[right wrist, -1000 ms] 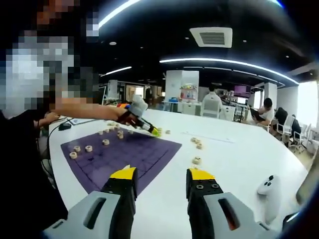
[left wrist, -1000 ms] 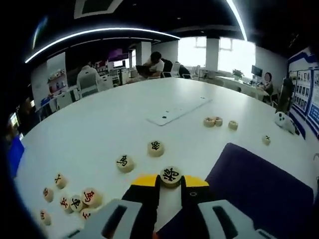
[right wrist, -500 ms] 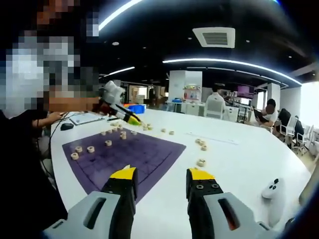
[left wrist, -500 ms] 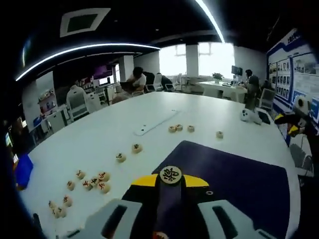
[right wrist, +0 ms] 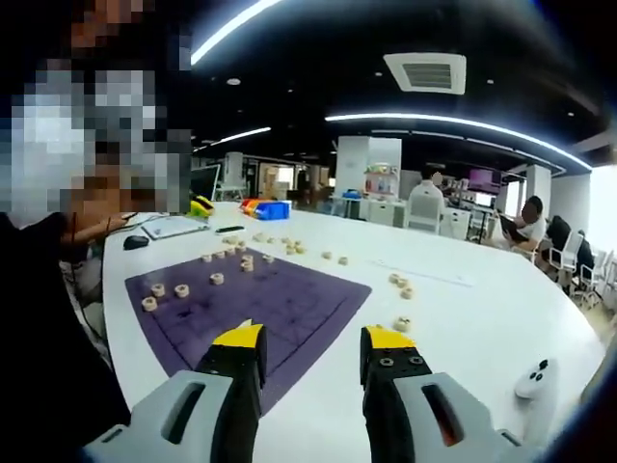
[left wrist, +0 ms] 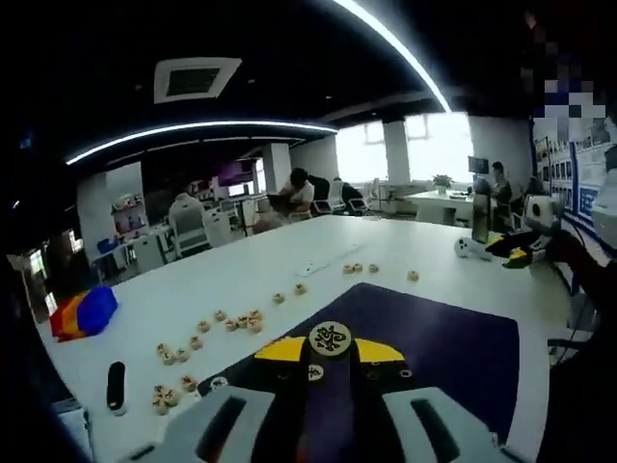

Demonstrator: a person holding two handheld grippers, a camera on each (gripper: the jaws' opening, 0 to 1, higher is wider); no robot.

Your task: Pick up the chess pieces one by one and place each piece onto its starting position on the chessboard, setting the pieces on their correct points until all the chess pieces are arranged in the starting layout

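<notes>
My left gripper [left wrist: 330, 343] is shut on a round wooden chess piece [left wrist: 330, 338] with a black character, held in the air above the near edge of the purple chessboard [left wrist: 439, 333]. Loose pieces [left wrist: 216, 323] lie in a scattered row on the white table left of the board. My right gripper [right wrist: 313, 340] hangs open with nothing in it, over the board's [right wrist: 270, 307] right corner. Several pieces [right wrist: 181, 290] sit on the board's left part. More pieces [right wrist: 400, 285] lie on the table beyond it. The left gripper's yellow tip [right wrist: 201, 204] shows far left.
A white controller [right wrist: 535, 378] lies on the table at the right. A black remote [left wrist: 116, 384] and a red, yellow and blue object [left wrist: 85, 311] lie at the table's left end. A person [right wrist: 58, 289] stands close on the left. People sit at desks behind.
My left gripper has risen and pulled back from the table with the piece in it, away from the loose pieces. The right gripper has hardly moved and stays open.
</notes>
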